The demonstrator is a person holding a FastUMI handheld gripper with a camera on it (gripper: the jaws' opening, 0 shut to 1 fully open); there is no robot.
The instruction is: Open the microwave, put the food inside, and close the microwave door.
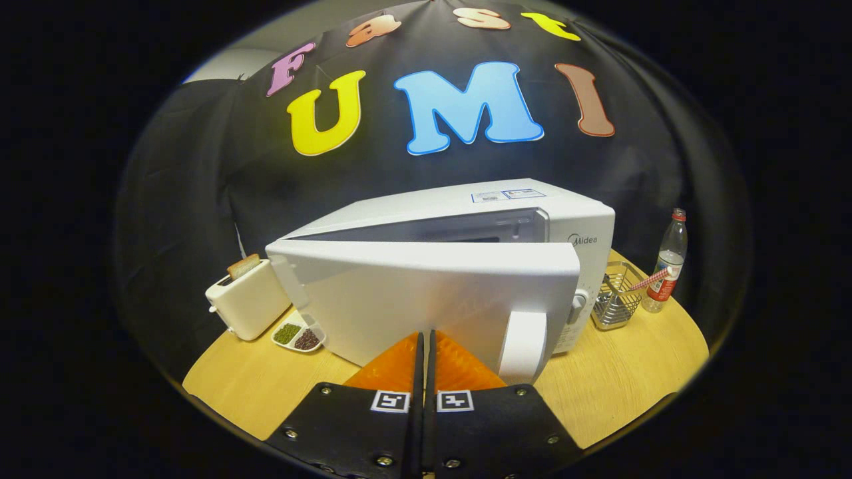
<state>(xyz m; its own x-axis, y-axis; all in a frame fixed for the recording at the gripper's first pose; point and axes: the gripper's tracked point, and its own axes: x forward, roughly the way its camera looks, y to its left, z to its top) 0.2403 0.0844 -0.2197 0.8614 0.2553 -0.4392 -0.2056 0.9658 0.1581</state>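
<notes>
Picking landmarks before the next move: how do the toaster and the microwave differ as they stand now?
The microwave is much the bigger box and stands just ahead of the shut gripper; the toaster is small and sits to its left. The microwave's door hangs partly open toward the fingers; the toaster has no door and holds a slice of bread sticking out of its top. Both are pale and rest on the wooden table.

- The microwave (466, 266) carries the brand "Midea" on its front panel, right of the door.
- Stickers on its top and the bottle (667, 263) label are too small to read.
</notes>
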